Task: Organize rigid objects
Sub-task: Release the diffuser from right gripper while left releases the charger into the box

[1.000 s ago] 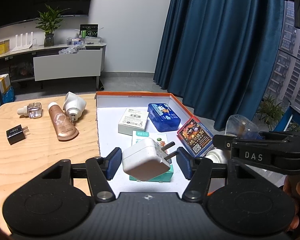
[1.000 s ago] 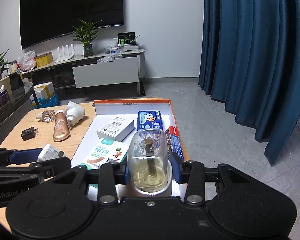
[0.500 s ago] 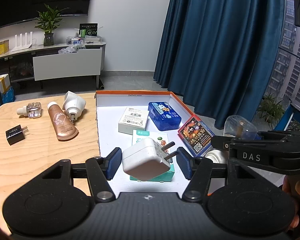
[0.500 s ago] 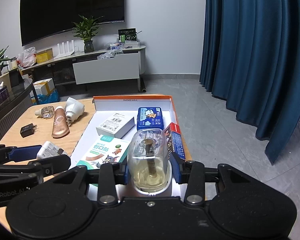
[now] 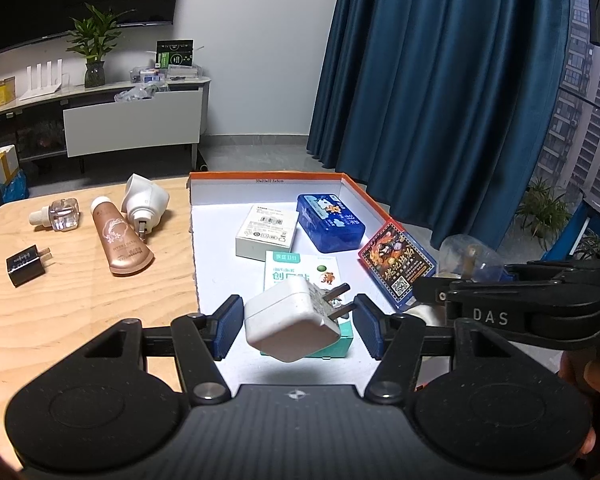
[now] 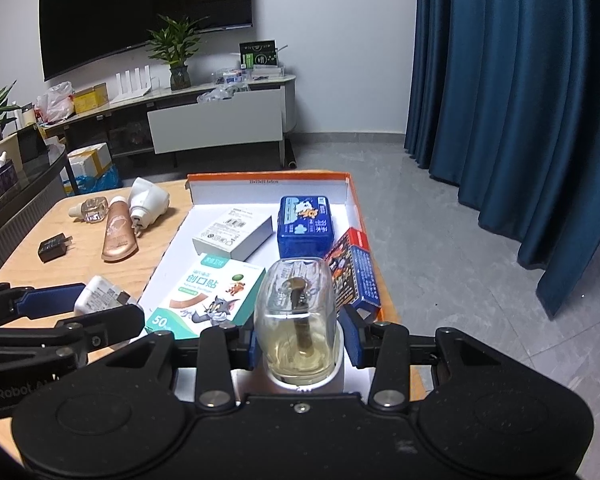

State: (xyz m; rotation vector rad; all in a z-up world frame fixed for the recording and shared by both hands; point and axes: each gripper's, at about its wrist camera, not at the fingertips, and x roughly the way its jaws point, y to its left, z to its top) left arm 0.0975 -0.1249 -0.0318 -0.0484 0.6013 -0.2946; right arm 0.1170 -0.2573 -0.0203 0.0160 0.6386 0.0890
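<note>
While both grippers hover over the near end of the orange-edged box (image 5: 260, 177), each carries one item. Left gripper (image 5: 298, 322): jaws narrow, clamped on a white plug adapter (image 5: 288, 322), the left pad against its body and the right pad at its two metal prongs, which point right; the adapter hangs tilted above a teal plaster box (image 6: 208, 296) lying flat on the white box floor. Right gripper (image 6: 300, 340): its jaws have just been opening slightly, yet the clear liquid refill bottle (image 6: 298, 320) is between the blue pads, which lie against its sides; bottle upright in the wrist view, amber liquid in its lower part, a wick down its middle.

Inside the box: white carton (image 5: 266, 232) near the back, blue tin (image 5: 330, 222) just beside it to the right, a colourful card pack (image 5: 396, 264) leaning against the right wall.

On the wooden table (image 5: 60, 312), left of the box: copper-coloured tube (image 5: 120, 240), white plug-in heater (image 5: 144, 202) touching its upper end, a small clear bottle (image 5: 58, 216) near them, black charger (image 5: 24, 264) apart toward the near edge.

A person's fingers (image 5: 596, 376) show at the right edge of the left wrist view.
</note>
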